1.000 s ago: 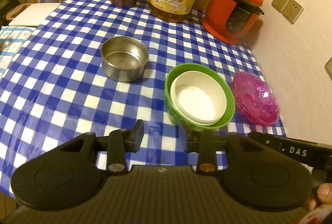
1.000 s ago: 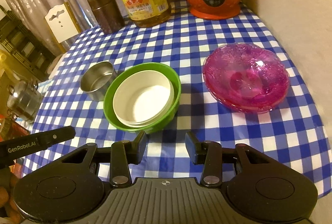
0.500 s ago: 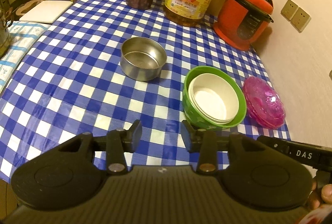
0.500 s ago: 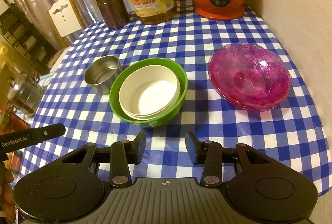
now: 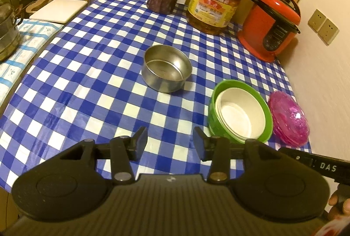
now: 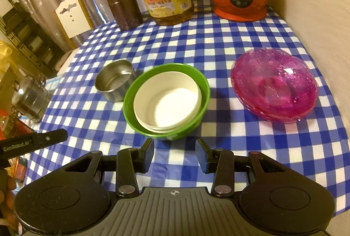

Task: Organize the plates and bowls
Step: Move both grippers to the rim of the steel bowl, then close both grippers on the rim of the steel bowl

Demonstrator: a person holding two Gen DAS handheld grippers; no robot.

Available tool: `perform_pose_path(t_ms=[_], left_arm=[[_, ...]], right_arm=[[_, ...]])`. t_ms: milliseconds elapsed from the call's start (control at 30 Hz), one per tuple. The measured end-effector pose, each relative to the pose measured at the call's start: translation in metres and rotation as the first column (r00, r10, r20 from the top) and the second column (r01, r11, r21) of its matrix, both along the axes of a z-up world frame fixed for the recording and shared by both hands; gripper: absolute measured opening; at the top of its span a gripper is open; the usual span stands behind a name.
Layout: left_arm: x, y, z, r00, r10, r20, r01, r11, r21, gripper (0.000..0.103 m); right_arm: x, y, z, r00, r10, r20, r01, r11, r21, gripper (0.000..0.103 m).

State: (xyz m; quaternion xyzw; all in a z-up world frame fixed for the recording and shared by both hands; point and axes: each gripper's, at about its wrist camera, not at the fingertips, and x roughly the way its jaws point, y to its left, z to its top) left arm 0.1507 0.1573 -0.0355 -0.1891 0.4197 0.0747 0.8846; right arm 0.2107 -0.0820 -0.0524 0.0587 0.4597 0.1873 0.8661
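The round stainless-steel bowl (image 5: pixel 166 68) sits alone mid-counter, upright with its mouth up and no long axis to speak of. It looks next to be nested with the white bowls inside the green bowl (image 6: pixel 166 101). The left tool (image 5: pixel 170 141) has just been widening, nothing between its jaws; the right tool (image 6: pixel 175 154) hangs apart, empty.

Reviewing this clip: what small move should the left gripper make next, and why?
Probably reach forward to the steel bowl: it stands alone, while the white bowls already nest in the green bowl. The left gripper faces it, its jaws just opened with nothing between.
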Motion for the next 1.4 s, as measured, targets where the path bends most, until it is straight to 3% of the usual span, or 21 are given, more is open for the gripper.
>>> perform_pose_path(t_ms=[267,600,933,1233,1400], left_arm=[[0.018,0.022,0.000,0.999,0.040,0.012,-0.040,0.999,-0.002,0.047],[0.066,0.055,-0.017,0.996,0.090,0.008,-0.090,0.996,-0.016,0.049],[0.121,0.082,-0.055,0.991,0.135,-0.024,-0.136,0.988,-0.075,0.049],[0.160,0.097,-0.083,0.988,0.146,-0.052,-0.152,0.979,-0.138,0.049],[0.174,0.099,-0.092,0.989,0.133,-0.062,-0.140,0.981,-0.134,0.041]], right_arm=[[0.029,0.017,0.014,0.999,0.024,0.028,-0.026,0.998,0.065,0.042],[0.093,0.063,0.016,0.994,0.086,0.062,-0.091,0.993,0.072,0.042],[0.169,0.102,-0.021,0.991,0.129,-0.029,-0.127,0.989,0.072,0.042],[0.213,0.135,-0.059,0.979,0.155,-0.135,-0.142,0.984,0.104,0.042],[0.223,0.148,-0.072,0.972,0.170,-0.164,-0.155,0.983,0.098,0.042]])
